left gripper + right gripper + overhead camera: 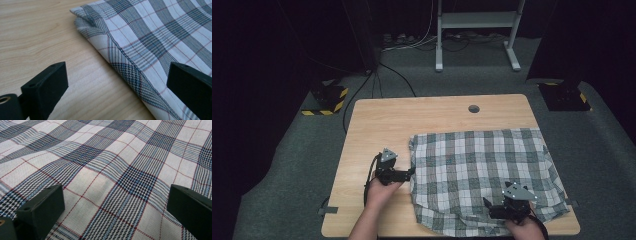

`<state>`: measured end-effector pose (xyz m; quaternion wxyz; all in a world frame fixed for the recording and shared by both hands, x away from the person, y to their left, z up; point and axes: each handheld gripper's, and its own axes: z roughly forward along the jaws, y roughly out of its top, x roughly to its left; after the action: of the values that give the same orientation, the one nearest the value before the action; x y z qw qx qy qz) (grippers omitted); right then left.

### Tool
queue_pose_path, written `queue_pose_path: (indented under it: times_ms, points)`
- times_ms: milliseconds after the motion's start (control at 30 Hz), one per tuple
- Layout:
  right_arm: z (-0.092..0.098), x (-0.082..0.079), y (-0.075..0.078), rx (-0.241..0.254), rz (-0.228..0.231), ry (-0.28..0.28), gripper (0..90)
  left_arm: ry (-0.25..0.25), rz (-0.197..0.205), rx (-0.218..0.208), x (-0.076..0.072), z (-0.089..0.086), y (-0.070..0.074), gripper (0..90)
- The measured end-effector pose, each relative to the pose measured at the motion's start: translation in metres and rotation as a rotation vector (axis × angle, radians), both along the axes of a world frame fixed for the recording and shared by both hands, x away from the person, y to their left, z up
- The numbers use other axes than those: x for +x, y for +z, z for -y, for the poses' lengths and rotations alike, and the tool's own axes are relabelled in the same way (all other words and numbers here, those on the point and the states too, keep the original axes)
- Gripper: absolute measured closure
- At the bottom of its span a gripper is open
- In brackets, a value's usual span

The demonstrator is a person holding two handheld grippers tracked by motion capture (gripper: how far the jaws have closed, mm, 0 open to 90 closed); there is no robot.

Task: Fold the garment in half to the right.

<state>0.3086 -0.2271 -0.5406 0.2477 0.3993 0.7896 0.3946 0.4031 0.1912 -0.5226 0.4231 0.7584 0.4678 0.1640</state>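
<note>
Checked cloth (479,175) lies folded over the right half of the wooden counter (377,120), its near edge rumpled at the front. Soft, light and limp, it looks likely to sag and slide unless pinched at a doubled edge or corner. The left tongs (408,173) sit wide open at the cloth's left folded edge (125,72), one jaw over bare wood, one over fabric. The right tongs (492,204) hover open above the near right part, gripping nothing.

I am looking past a pale wooden bench (377,120) standing on grey carpet (287,160); a white frame (477,30) and cables (412,42) are lying beyond, darkness surrounding everything.
</note>
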Motion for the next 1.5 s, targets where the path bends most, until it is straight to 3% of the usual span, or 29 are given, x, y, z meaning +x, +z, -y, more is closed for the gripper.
queue_pose_path:
  times_ms: [900, 1500]
  points:
    - [-0.001, 0.001, 0.000, -0.015, -0.009, 0.004, 1.3, 0.038, 0.015, -0.035, 0.052, 0.012, 0.006, 12.2]
    - [-0.004, 0.001, -0.001, -0.038, -0.013, 0.007, 1.3, 0.109, -0.033, -0.067, 0.088, 0.016, -0.008, 24.7]
